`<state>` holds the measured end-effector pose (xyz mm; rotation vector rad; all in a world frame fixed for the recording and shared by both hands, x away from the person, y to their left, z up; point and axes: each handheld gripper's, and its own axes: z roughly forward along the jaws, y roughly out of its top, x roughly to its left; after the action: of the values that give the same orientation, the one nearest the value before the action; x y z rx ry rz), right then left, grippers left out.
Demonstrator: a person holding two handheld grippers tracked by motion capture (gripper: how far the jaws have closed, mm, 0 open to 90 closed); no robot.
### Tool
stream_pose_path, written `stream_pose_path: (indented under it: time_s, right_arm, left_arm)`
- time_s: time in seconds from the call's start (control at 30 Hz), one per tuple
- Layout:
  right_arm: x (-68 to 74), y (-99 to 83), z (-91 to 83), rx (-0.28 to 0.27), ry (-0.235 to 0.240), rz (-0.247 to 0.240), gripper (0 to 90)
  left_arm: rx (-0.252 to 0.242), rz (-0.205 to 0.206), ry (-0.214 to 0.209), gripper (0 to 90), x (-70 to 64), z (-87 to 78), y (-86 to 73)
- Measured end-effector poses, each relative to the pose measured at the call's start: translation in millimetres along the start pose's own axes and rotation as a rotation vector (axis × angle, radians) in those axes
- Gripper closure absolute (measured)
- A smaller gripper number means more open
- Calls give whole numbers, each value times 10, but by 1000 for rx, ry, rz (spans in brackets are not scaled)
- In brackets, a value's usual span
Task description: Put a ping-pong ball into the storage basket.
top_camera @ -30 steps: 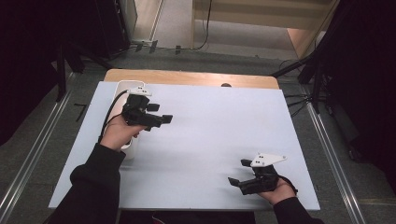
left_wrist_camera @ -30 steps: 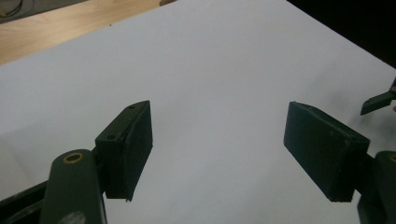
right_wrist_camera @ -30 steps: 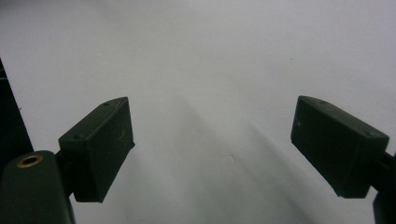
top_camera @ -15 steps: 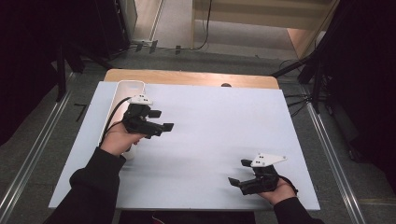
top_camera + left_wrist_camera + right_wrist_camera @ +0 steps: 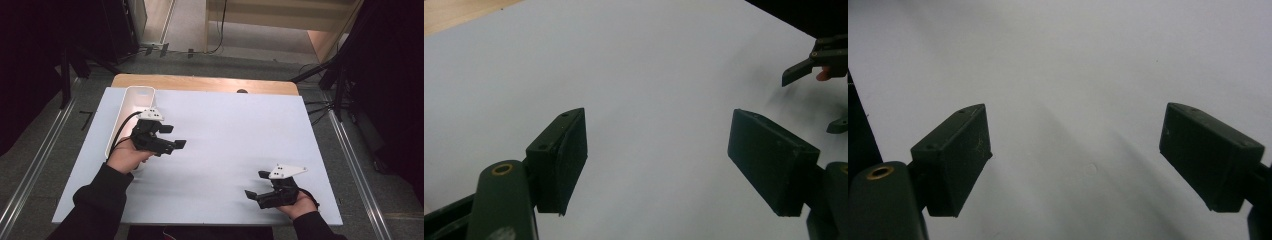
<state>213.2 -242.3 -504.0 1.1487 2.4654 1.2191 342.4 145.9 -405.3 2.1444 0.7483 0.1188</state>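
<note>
White tray (image 5: 136, 98) at table's left edge, left gripper (image 5: 173, 136) drawn back nearer the person, jaws apart, right gripper (image 5: 257, 186) unmoved, jaws apart, both empty

no readable text, label, brand, number or sign appears anywhere.

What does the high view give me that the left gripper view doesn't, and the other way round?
High view alone: the long white tray at the table's left edge, beside the left claw, plus the person's sleeves, the wooden strip at the far edge and the floor around the table.

Left gripper view alone: a close look between the left claw's own pads, set wide apart with nothing between them.

Both: the pale blue-white tabletop and the right claw, open near the table's near right corner.
</note>
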Motion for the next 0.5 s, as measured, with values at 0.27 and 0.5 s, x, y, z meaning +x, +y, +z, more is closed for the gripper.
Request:
stream_pose_path:
  time_s: [0.27, 0.5]
  right_arm:
    - [0, 0, 2, 1, -2, 1, 117]
    - [-2, 0, 4, 2, 0, 2, 117]
  left_arm:
    - [8, 8, -2, 242, -37, -17, -123]
    - [32, 21, 1, 242, -70, -2, -219]
